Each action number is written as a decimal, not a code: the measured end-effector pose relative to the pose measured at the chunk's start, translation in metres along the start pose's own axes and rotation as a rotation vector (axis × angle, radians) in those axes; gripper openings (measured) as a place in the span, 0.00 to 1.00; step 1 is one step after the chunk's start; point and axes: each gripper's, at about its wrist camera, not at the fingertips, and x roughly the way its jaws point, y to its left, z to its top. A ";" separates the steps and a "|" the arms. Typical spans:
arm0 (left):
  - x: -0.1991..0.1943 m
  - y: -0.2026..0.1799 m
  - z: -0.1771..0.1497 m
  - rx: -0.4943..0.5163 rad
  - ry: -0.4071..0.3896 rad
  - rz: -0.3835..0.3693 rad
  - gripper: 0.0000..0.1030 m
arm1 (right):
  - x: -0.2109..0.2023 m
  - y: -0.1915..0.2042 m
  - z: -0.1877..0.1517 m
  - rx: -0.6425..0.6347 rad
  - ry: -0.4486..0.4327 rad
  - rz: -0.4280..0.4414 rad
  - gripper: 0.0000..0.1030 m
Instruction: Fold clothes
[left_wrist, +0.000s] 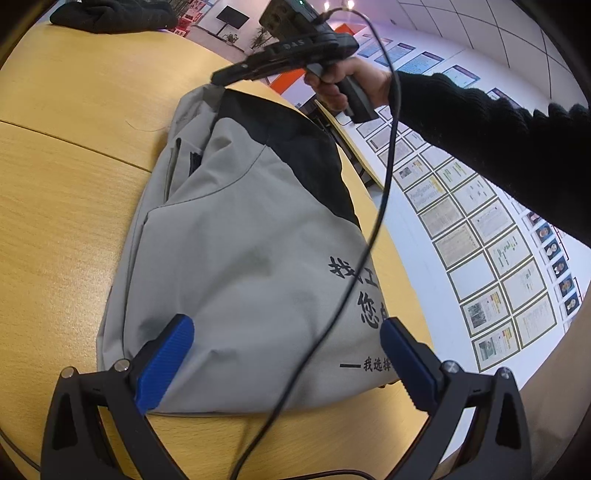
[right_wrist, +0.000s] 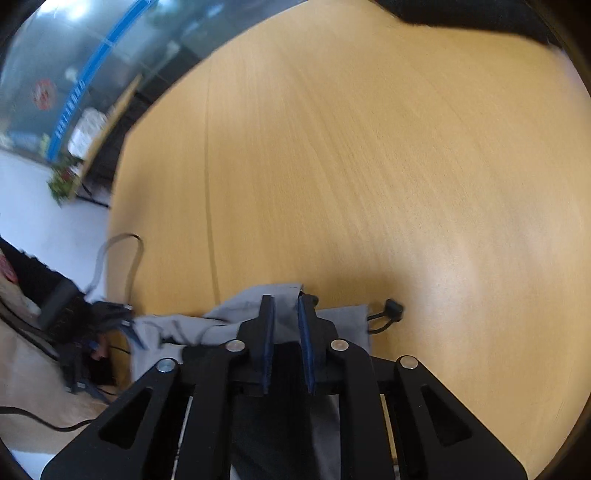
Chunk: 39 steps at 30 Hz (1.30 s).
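Observation:
A grey jacket (left_wrist: 236, 251) with black shoulder panels and black printed characters lies folded on the wooden table (left_wrist: 66, 184). My left gripper (left_wrist: 286, 332) is open, its blue pads (left_wrist: 166, 365) spread just above the jacket's near edge. My right gripper (left_wrist: 218, 75) is held by a hand in a black sleeve at the jacket's far end, shut on a grey corner and lifting it. In the right wrist view the right gripper (right_wrist: 286, 302) pinches grey jacket fabric (right_wrist: 251, 299) between its blue pads, and a black drawcord toggle (right_wrist: 391, 306) lies beside it.
A black garment (left_wrist: 110, 14) lies at the table's far left corner. A black cable (left_wrist: 373, 206) hangs from the right gripper across the jacket. The table edge (left_wrist: 402, 258) runs along the right, with floor and a wall of posters beyond.

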 end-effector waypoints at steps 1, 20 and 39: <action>0.000 0.000 0.000 0.002 0.000 -0.001 1.00 | 0.001 -0.003 -0.001 0.016 0.018 0.012 0.13; -0.012 0.006 -0.001 0.000 0.007 -0.028 1.00 | 0.060 -0.036 0.028 0.107 0.303 0.380 0.11; -0.024 0.016 0.008 0.026 0.010 -0.014 1.00 | 0.008 -0.088 -0.042 0.217 -0.007 -0.040 0.04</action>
